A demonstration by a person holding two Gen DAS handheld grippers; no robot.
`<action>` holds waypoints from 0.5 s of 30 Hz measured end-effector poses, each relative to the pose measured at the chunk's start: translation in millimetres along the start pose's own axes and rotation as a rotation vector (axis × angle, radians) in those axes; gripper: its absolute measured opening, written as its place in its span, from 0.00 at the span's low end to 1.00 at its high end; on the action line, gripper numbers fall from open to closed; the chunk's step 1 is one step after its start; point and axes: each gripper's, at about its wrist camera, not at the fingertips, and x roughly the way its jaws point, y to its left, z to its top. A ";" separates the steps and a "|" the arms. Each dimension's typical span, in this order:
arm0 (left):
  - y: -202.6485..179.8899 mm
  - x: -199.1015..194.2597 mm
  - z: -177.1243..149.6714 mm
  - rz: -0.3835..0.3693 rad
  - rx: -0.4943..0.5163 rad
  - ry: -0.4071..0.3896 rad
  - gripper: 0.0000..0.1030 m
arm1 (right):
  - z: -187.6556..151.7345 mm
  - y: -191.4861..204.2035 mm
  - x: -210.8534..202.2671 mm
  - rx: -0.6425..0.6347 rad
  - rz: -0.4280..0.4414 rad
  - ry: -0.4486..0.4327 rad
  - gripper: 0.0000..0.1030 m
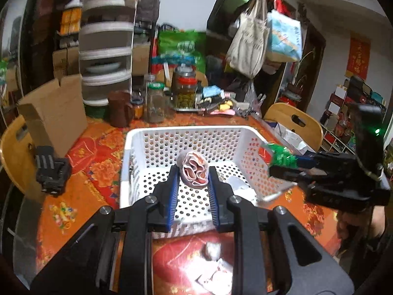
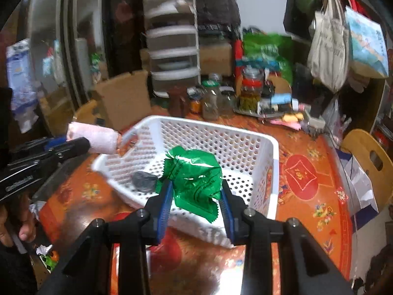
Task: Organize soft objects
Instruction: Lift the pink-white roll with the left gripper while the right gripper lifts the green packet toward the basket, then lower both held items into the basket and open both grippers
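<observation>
Both hands are mid-carry, each bringing one soft item to the white perforated basket [image 1: 186, 147] on the worktop [image 1: 81, 172], which is covered in an orange floral cloth.

The left gripper [image 1: 192, 174] pinches a rolled pink-and-white cloth [image 1: 194, 169] between its blue-padded fingers [image 1: 173, 191]. Seen from the left wrist, the roll shows its spiralled end, so its long axis runs forward along the fingers. From the right wrist the same roll [image 2: 94, 140] appears as a short cylinder lying roughly level, held above the basket's near-left rim and pointing in over it.

The right gripper [image 2: 196, 194] is clamped on a crumpled green foil packet [image 2: 194, 179], held above the basket's interior. The packet is bunched with no clear long axis; one serrated corner hangs down toward the camera.

Inside the basket a dark grey rounded item [image 2: 142, 180] and a pale crumpled piece [image 1: 242, 186] already lie on the floor. More crumpled pieces [image 1: 213, 250] wait on the cloth in front of the basket.

The next move appears to call for lowering each item over a free patch of the basket floor, then spreading the fingers, keeping the two grippers apart.
</observation>
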 end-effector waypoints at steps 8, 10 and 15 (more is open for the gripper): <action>5.7 100.7 11.1 0.023 -0.047 0.205 0.20 | 7.6 -31.7 93.2 0.035 -0.090 0.219 0.35; 5.0 116.9 5.3 0.047 -0.041 0.236 0.20 | 5.2 -37.3 101.3 0.048 -0.094 0.241 0.36; 6.7 137.5 -6.0 0.065 -0.036 0.274 0.20 | 4.9 -42.6 108.7 0.047 -0.108 0.254 0.38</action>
